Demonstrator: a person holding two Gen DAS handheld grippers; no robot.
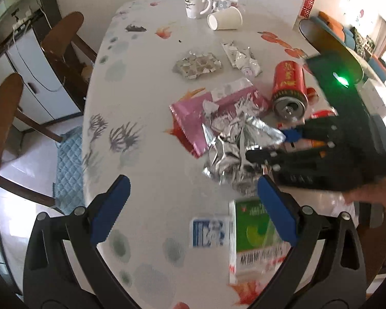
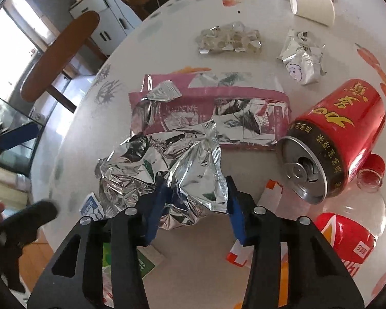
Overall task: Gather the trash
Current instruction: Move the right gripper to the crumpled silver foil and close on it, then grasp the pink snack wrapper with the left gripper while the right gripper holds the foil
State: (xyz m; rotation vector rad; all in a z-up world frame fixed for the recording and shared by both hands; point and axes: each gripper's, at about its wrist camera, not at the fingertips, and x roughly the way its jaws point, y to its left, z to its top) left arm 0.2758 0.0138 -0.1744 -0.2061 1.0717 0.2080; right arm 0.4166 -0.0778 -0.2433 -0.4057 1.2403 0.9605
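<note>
Your right gripper (image 2: 195, 203) is clamped on the foil bag (image 2: 193, 177): light, crinkly, slippery, so pinch a thick fold. Left gripper (image 1: 193, 211) hangs apart, empty.

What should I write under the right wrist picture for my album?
Right gripper straddles a crumpled silver foil wrapper beside a tipped red drink can on the table.

Bright daylight fills both pictures, and the window (image 2: 2, 51) at the left of the right wrist view is so bright it looks all white. The crumpled foil bag (image 2: 193, 175) flashes shiny spots. The fisheye bends the counter (image 1: 146, 180) round at the edges, and the green packet (image 1: 254, 229) low in the left wrist view looks smeared and blurry.
</note>
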